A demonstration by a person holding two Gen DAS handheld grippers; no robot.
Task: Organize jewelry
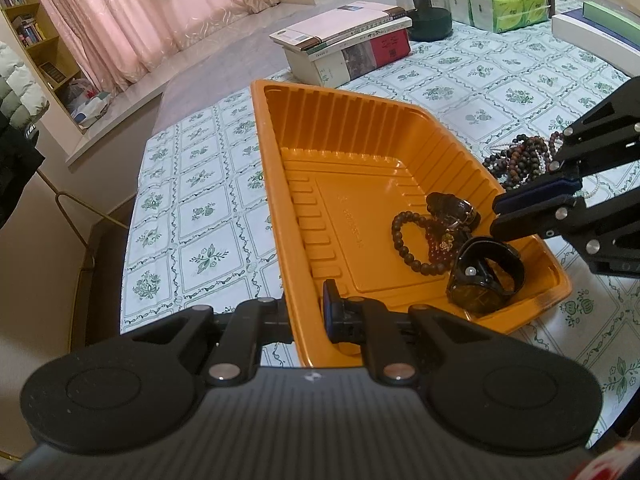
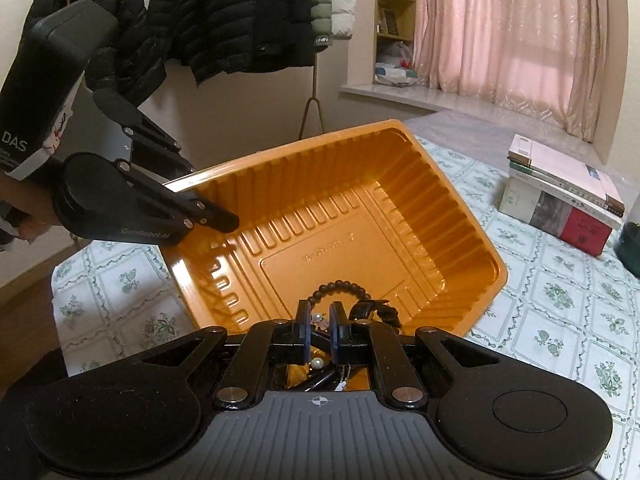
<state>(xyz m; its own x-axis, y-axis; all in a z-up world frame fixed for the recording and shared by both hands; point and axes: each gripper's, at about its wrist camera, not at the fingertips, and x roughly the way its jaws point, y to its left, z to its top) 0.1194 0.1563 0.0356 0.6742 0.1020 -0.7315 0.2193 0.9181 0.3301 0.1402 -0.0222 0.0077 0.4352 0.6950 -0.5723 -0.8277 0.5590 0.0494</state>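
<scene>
Left claw (image 1: 308, 312): clenched on the near wall of the orange tray (image 1: 276, 184). Right claw (image 2: 320, 320): pinched on a pearl strand (image 2: 318, 362), above the tray's corner. Tray: on the flowered tablecloth (image 1: 200, 200). Contents, one corner: black watch (image 1: 484, 276), second watch (image 1: 452, 208), dark bead bracelet (image 1: 404, 240). Beside the tray, on the cloth: heap of bead strings (image 1: 520, 156).

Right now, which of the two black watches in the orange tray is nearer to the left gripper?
The watch with the round dial, at the tray's near rim. The other watch lies farther in, beside the bead bracelet.
</scene>
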